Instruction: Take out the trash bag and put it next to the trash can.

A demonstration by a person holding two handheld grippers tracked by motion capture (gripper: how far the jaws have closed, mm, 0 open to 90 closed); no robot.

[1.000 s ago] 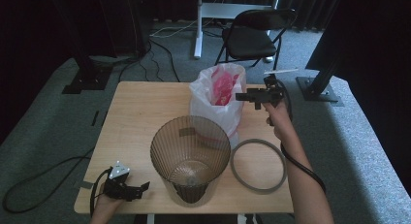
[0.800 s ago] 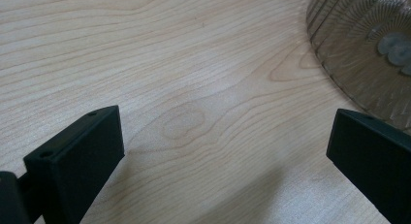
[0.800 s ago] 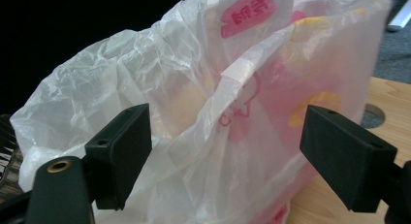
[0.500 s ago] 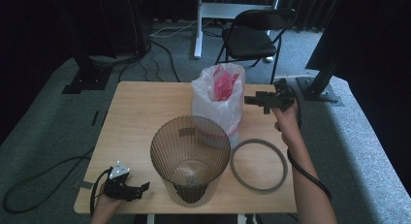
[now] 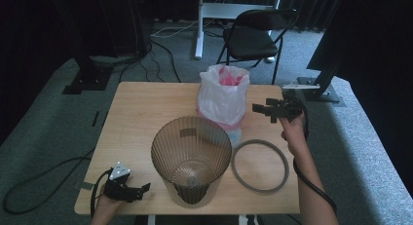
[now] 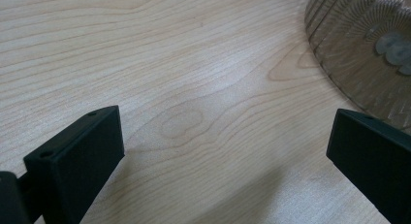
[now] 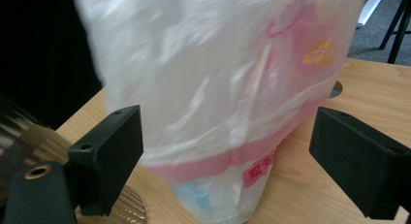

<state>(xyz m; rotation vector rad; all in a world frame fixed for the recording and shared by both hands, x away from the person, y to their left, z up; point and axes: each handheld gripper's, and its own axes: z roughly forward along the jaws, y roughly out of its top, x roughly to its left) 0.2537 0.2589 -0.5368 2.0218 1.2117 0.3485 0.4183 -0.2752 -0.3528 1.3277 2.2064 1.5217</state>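
A white plastic bag [image 5: 223, 97] with pink contents stands upright at the back middle of the wooden table [image 5: 141, 113]. My right gripper [image 5: 260, 112] hovers just right of the bag, pointing at it. Its jaws have just been opening and stand wide, clear of the bag. In the right gripper view the bag [image 7: 218, 98] looms close ahead of the right gripper [image 7: 237, 151]. A ribbed smoky bin [image 5: 190, 157] stands at the front middle, a grey ring [image 5: 259, 165] flat to its right. My left gripper [image 5: 143, 188] rests open at the front left, nothing in it, over bare wood [image 6: 225, 156].
The bin's ribbed wall [image 6: 368, 54] sits close to the right of my left jaws. A black folding chair [image 5: 255, 35] and a white desk leg [image 5: 198, 25] stand behind the table. A black stand base [image 5: 316, 88] lies off the table's right rear corner.
The right gripper has drawn away from the bag's top, to the right and a little lower. The bag now stands freer and more upright. The left gripper has not moved.
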